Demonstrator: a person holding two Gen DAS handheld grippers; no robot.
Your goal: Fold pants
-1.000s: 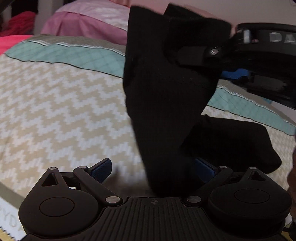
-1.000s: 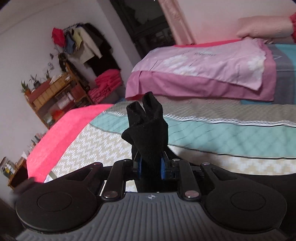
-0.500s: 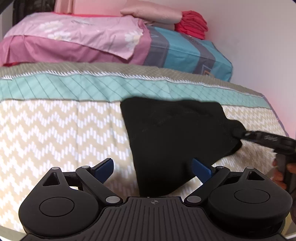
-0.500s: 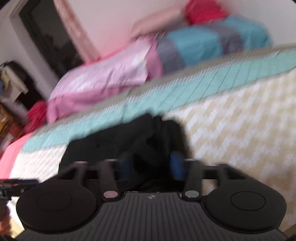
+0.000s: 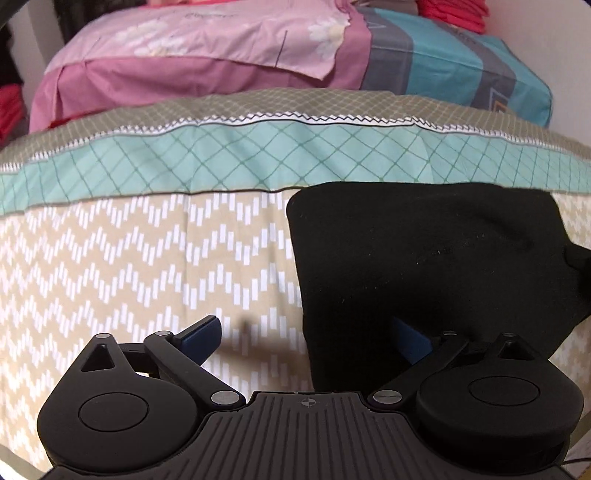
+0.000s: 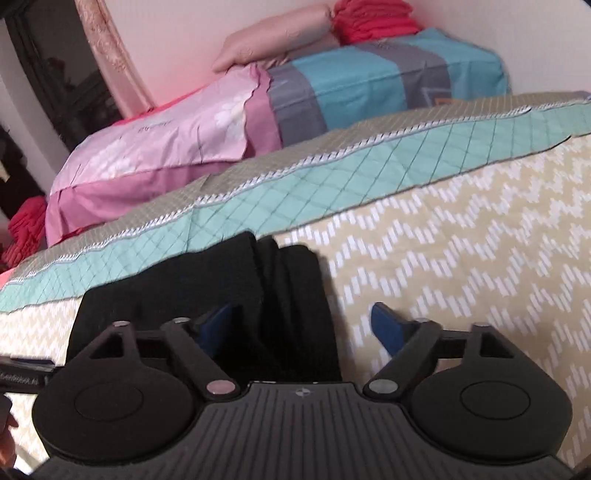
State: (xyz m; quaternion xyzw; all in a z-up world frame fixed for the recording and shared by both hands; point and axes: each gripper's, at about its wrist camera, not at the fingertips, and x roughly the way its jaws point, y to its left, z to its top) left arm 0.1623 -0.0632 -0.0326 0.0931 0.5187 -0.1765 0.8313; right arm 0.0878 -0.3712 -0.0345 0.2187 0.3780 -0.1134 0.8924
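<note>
Left gripper sits with jaws spread wide, nothing clamped; its right pad lies over the near-left corner of the black pants, left pad over bare bedspread. Right gripper also wide, holding nothing; left pad rests over the pants, right pad over the bedspread. Whether any pad actually touches cloth, cannot tell.

Pants lie as a compact dark bundle flat on the bed, on the zigzag beige part of the bedspread, far edge touching the teal diamond band. Right-wrist view shows two or three stacked layers with a visible vertical seam between folds at the right end. Looks like a late fold stage, likely done or one tuck left.

Risks:
- A wide-set pad drags the top layer on pull-back, so the fold slides or opens. Knit cloth likely clings to pads.
- Right-end layers look uneven; a nudge there could flip the top flap off.
- Soft bed gives under pressure; pressing down could wrinkle the stack.
- Closing now on a single layer would lift only that layer and undo the fold.

Beyond the teal band: pink bedding, blue-grey striped bedding, red folded stack.
</note>
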